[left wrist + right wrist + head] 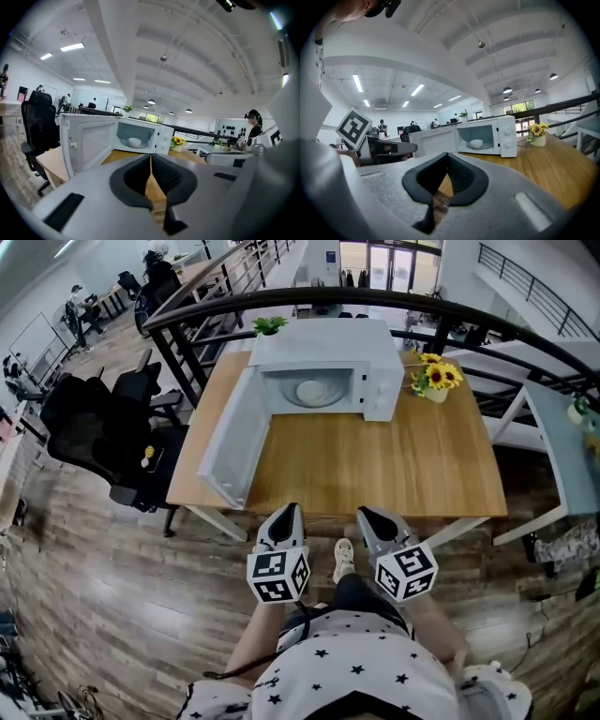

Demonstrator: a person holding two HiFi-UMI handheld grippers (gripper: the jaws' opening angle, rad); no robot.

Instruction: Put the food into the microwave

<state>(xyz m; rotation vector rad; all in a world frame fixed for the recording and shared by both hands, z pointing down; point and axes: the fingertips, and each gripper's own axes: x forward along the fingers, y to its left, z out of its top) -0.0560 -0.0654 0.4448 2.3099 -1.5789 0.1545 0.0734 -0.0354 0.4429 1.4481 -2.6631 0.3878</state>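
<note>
- The wooden table (375, 474) stood beside a dark railing, with a black office chair (94, 427) off its left end.
- The white microwave (328, 352) sat at the table's far edge, its door (230, 442) swung wide open to the left.
- The left gripper (288, 512) and right gripper (372, 515) hung side by side over the near edge, each with its jaws pressed together on nothing.
- A pot of sunflowers (433, 379) stood just right of the microwave.
- The food, in a white bowl (309, 390), lay inside the microwave on the turntable.
</note>
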